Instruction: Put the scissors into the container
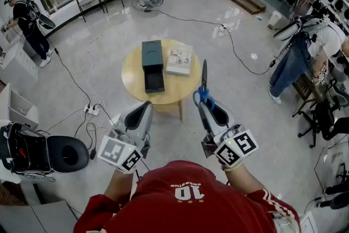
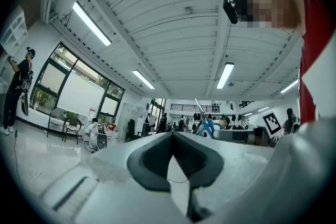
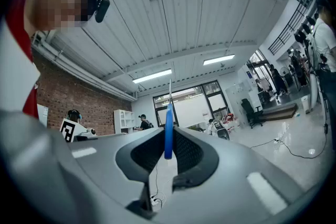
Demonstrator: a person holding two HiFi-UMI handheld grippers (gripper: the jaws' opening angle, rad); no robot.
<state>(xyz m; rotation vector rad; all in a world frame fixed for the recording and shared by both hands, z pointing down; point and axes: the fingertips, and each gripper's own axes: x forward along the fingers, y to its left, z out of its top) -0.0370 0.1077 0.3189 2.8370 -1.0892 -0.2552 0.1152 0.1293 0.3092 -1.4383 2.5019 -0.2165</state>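
Scissors (image 1: 204, 87) with blue handles and dark blades stand between the jaws of my right gripper (image 1: 205, 105), blades pointing away from me; the jaws are shut on the handles. In the right gripper view the blue handle (image 3: 168, 131) sits edge-on between the pads. My left gripper (image 1: 145, 110) hangs beside it, jaws together and empty, its tips (image 2: 172, 135) meeting. Both grippers are held in the air on my side of a round wooden table (image 1: 132, 76). On that table lies the dark container (image 1: 152, 64), its near part lying open. The left gripper view also catches the scissors (image 2: 202, 122) off to its right.
A printed booklet (image 1: 179, 59) lies on the table right of the container. A power strip and cables (image 1: 91, 110) trail over the floor on the left. A black round seat (image 1: 66, 156) stands at my lower left. People stand at the room's edges.
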